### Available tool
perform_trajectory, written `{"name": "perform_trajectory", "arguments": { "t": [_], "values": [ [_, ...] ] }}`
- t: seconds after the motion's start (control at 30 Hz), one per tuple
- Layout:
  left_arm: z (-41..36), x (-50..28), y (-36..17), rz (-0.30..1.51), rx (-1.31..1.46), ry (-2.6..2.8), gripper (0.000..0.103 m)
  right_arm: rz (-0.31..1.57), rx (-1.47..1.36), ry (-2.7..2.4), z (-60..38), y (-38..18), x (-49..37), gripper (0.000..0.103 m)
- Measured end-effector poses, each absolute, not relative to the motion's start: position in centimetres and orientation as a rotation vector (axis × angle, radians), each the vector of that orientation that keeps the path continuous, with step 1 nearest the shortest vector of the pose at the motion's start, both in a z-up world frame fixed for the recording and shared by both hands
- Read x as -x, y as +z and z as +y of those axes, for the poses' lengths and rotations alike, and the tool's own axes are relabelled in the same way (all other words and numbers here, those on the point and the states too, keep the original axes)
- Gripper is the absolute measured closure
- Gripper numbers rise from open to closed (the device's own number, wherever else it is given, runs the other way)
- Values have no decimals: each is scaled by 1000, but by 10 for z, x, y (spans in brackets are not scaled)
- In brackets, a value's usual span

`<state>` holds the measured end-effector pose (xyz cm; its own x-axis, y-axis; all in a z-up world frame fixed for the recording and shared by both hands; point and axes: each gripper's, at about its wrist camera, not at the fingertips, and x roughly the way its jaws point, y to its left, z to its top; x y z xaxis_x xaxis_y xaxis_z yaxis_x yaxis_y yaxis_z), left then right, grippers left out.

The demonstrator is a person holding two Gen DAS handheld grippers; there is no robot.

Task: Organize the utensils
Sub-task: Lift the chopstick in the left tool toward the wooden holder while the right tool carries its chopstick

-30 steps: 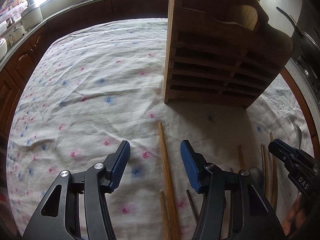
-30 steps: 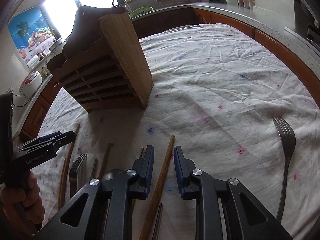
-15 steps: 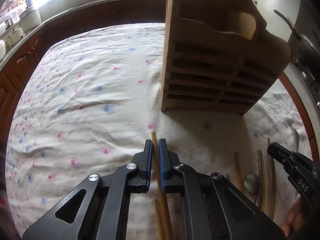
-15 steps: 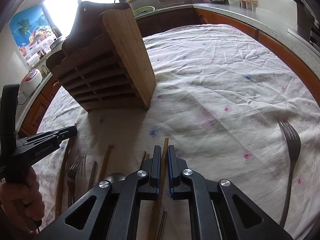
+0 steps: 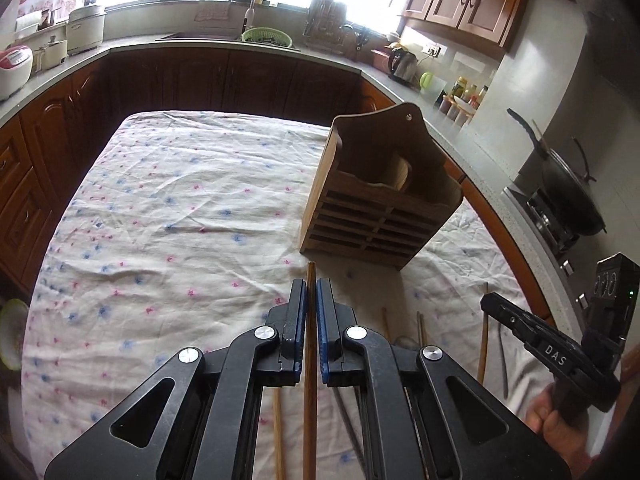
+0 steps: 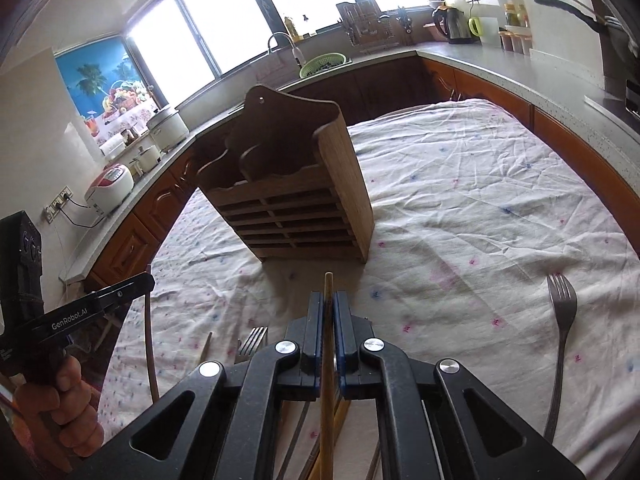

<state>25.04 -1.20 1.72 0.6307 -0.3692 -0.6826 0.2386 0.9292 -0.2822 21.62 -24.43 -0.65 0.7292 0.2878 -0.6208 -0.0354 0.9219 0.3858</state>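
My left gripper (image 5: 311, 290) is shut on a dark wooden chopstick (image 5: 310, 380) and holds it lifted above the cloth-covered table (image 5: 160, 208). My right gripper (image 6: 329, 302) is shut on a lighter wooden chopstick (image 6: 327, 384), also lifted. The wooden utensil holder (image 5: 376, 208) stands upright ahead of both grippers; it also shows in the right wrist view (image 6: 296, 192). More chopsticks (image 5: 484, 332) and forks (image 6: 250, 344) lie on the cloth below the grippers.
A lone fork (image 6: 560, 340) lies on the cloth at the right. Kitchen counters with a sink (image 5: 224, 38), rice cookers (image 6: 110, 188) and a wok on a stove (image 5: 568, 196) surround the table. The right gripper also shows in the left view (image 5: 540, 344).
Both grippers closed on a chopstick each, then lifted and tilted up, so the views now take in the holder, table and kitchen from higher.
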Motion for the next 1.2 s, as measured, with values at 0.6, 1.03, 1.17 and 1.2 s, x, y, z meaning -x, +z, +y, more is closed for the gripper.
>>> {"name": "perform_trajectory", "arguments": {
  "t": [0.6,1.03,1.17,1.2],
  "values": [
    [15,-199,67,664,214,-369,99,554,-334,216,-243,60,-181,98],
    [19,-184,94,554,217,-371,99,455,-326,215,-250,89,-170,98],
    [20,-186,104,520,220,-366,99,424,-326,208,-252,97,-171,98],
    [20,-187,107,513,222,-366,99,418,-328,207,-254,99,-173,98]
  ]
}}
